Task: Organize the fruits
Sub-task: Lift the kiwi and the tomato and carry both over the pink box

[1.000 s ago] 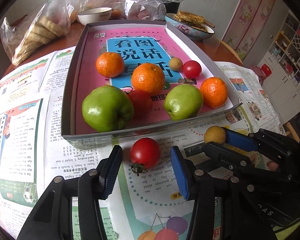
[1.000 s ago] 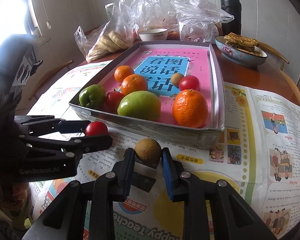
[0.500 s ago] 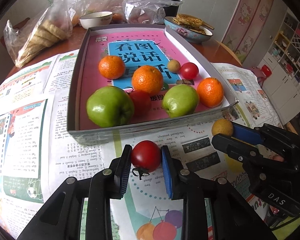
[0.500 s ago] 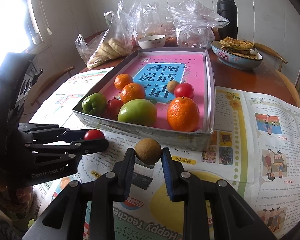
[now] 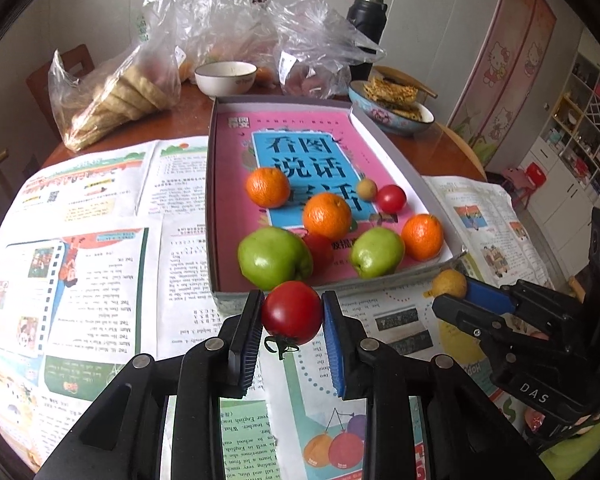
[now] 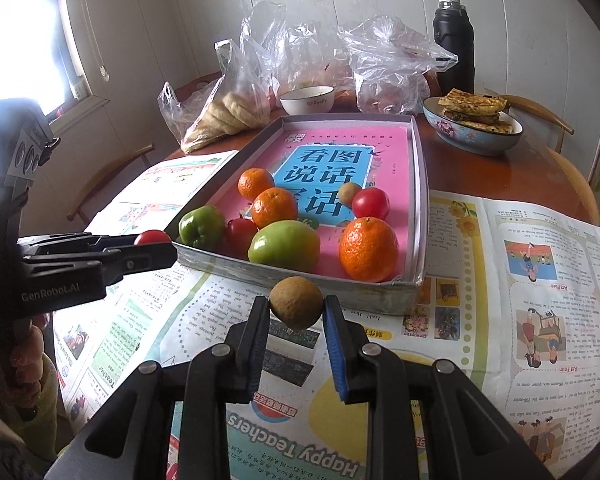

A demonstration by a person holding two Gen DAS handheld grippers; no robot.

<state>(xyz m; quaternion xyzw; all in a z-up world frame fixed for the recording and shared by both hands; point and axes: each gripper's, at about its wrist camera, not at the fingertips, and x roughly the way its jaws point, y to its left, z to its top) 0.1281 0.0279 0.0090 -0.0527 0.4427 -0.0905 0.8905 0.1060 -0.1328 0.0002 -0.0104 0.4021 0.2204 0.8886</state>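
Observation:
My left gripper is shut on a red tomato, lifted just in front of the near wall of the grey box lid. My right gripper is shut on a small round brown fruit, also held near that wall. The lid has a pink book cover as its floor and holds three oranges, two green apples, two more red tomatoes and another small brown fruit. In the right wrist view the left gripper shows at the left with its tomato.
Newspapers cover the round wooden table around the lid. Behind it stand a white bowl, plastic bags of bread, a blue bowl of flatbread and a black flask. Chairs stand around the table.
The left gripper closed on the red tomato and lifted it off the newspaper toward the lid. The right gripper kept hold of the brown fruit and barely moved.

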